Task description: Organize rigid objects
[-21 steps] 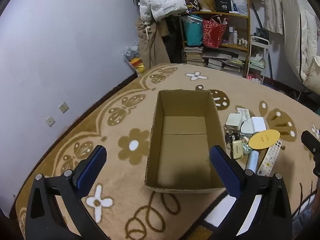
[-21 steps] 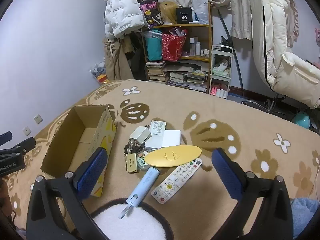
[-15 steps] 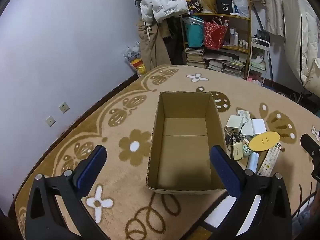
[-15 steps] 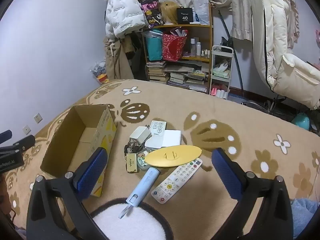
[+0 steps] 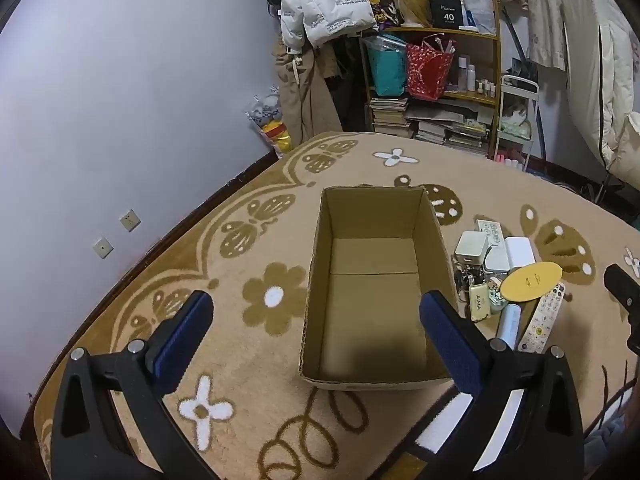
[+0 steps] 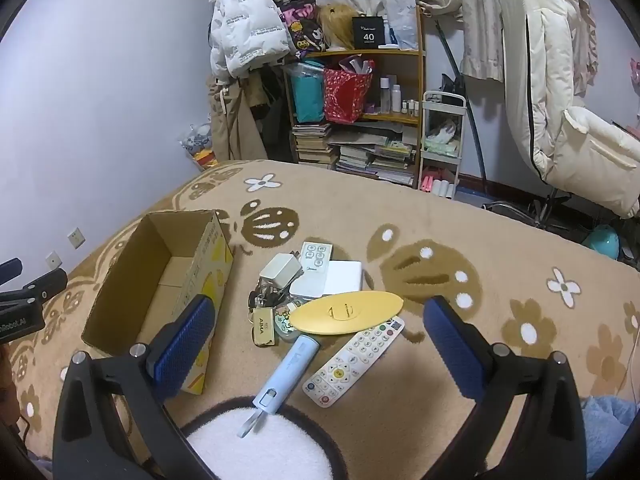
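Observation:
An open cardboard box [image 5: 376, 268] [image 6: 156, 280] stands empty on the patterned carpet. To its right lies a cluster: a yellow oval lid [image 6: 346, 312] [image 5: 530, 282], a white remote [image 6: 354, 360] [image 5: 544, 318], a light-blue tube [image 6: 286, 372] [image 5: 508, 326], a key bunch with a gold tag [image 6: 262, 318], a white charger [image 6: 280, 270], a small white remote [image 6: 316, 256] and a white flat box [image 6: 344, 278]. My left gripper [image 5: 316, 324] hangs open above the box's near end. My right gripper [image 6: 320, 328] is open above the cluster, holding nothing.
A shelf [image 6: 360, 120] crowded with books and bags stands at the far wall, with hanging coats [image 6: 244, 36] and a white trolley [image 6: 442, 144] beside it. A white round mat [image 6: 260, 444] lies at the near edge. The purple wall [image 5: 120, 120] runs along the left.
Both views have crept slightly: the box and the cluster sit a little lower in the frames. Both grippers stay open and empty.

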A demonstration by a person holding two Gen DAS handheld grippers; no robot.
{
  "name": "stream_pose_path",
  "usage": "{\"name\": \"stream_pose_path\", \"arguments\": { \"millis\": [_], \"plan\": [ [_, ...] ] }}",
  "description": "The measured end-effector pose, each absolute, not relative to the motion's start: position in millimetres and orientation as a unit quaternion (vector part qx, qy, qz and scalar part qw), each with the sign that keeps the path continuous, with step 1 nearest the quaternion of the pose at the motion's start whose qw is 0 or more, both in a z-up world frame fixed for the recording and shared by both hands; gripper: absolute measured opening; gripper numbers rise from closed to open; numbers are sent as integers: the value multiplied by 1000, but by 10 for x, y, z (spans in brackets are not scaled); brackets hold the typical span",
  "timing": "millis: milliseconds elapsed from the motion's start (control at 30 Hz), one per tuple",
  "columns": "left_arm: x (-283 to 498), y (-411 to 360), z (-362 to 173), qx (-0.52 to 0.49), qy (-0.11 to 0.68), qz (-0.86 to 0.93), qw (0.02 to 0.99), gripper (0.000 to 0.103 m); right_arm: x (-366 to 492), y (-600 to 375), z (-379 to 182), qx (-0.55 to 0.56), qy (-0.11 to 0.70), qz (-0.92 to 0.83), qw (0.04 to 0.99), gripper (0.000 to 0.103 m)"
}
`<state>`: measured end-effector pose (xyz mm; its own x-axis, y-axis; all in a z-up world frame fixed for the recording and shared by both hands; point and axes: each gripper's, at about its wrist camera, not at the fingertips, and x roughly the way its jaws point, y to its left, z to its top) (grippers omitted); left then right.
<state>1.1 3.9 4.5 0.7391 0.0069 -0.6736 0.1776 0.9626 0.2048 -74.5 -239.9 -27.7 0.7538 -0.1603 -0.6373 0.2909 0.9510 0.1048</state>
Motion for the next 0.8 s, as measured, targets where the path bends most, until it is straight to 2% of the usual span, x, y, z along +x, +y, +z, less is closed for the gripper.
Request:
{"name": "stream_pose_path", "arguments": {
  "millis": [800],
  "plan": [
    [-12, -52, -13, 166, 355, -44, 919, 102, -732, -2394, -293, 99, 331, -122, 930, 103]
  ]
}}
